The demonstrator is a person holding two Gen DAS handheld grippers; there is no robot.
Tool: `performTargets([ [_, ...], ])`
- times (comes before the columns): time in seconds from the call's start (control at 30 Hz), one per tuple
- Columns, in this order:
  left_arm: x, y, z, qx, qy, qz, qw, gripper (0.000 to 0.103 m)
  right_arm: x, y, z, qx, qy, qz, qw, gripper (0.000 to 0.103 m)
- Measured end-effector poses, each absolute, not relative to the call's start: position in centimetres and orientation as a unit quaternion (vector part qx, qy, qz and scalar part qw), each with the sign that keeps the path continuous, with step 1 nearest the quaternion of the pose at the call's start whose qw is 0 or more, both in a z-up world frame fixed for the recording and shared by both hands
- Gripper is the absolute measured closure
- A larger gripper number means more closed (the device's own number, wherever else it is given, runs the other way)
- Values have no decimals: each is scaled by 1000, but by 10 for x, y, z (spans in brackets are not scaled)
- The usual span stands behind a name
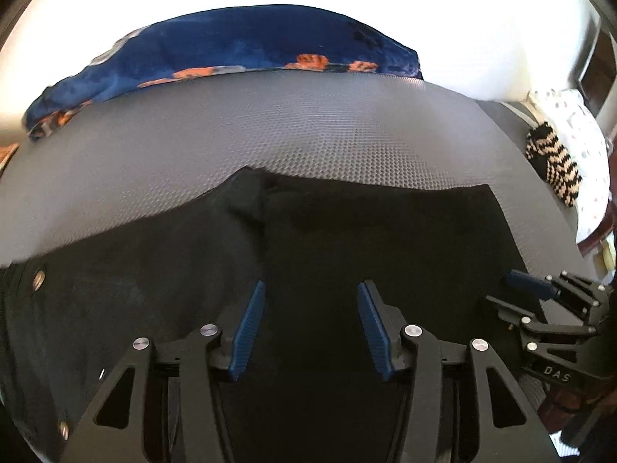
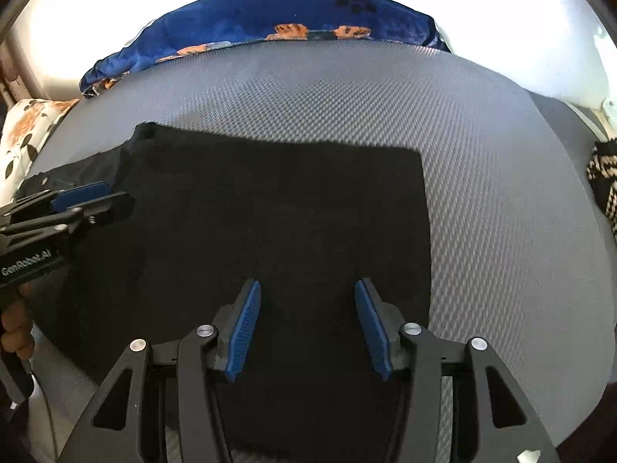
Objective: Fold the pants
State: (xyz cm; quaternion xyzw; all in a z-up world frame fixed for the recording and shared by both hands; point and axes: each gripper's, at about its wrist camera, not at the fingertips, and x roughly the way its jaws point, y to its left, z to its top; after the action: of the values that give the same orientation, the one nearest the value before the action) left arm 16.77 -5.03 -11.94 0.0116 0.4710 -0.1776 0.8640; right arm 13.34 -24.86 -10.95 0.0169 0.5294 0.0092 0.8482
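Black pants (image 1: pixel 347 239) lie folded on a grey textured mat (image 1: pixel 231 142), their riveted part reaching off to the left. My left gripper (image 1: pixel 311 284) hovers over the dark cloth, jaws apart, nothing pinched between the blue pads (image 1: pixel 248 328). In the right wrist view the pants (image 2: pixel 270 212) form a dark rectangle on the mat (image 2: pixel 501 193) with a straight right edge. The right gripper (image 2: pixel 306 282) hangs open above their near right part. Each gripper shows in the other's view: the right gripper (image 1: pixel 515 293) at the pants' right edge, the left gripper (image 2: pixel 104 197) over their left side.
A blue blanket (image 1: pixel 239 50) with orange prints lies along the mat's far edge. A black-and-beige striped knit (image 1: pixel 555 162) and a white dotted cloth (image 1: pixel 578 123) sit at the right. A floral cushion (image 2: pixel 27 131) is at the left, and a hand (image 2: pixel 15 328) holds the left gripper.
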Motion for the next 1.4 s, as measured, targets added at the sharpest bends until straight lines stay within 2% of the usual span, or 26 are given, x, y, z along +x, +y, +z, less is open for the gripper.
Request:
performTargets([
  [0.17,135,-10,-103,-25,464,-152,873,48,115,-227,-110,22,534,23,845,51],
  [0.23,123,10,-96,-40,458,-138,877,43,111,-214,-110,19,534,34,844,51],
  [0.6,60,164,-80,-215,426,-25,879,41,101,-129,-109,0,536,121,835,51],
  [0.7,48,198,-90,-283,418,-13,863,41,104,-116,-109,2,539,140,831,51],
  [0.77,43,214,-101,-331,416,-10,847,40,105,-112,-106,5,537,144,831,48],
  [0.83,40,229,-113,-383,412,-10,827,40,107,-111,-103,14,535,142,833,35],
  [1.0,40,260,-148,-482,413,-6,772,40,110,-121,-95,34,527,130,839,34],
  [1.4,70,273,-178,-515,399,2,759,40,119,-131,-107,38,546,100,831,34],
])
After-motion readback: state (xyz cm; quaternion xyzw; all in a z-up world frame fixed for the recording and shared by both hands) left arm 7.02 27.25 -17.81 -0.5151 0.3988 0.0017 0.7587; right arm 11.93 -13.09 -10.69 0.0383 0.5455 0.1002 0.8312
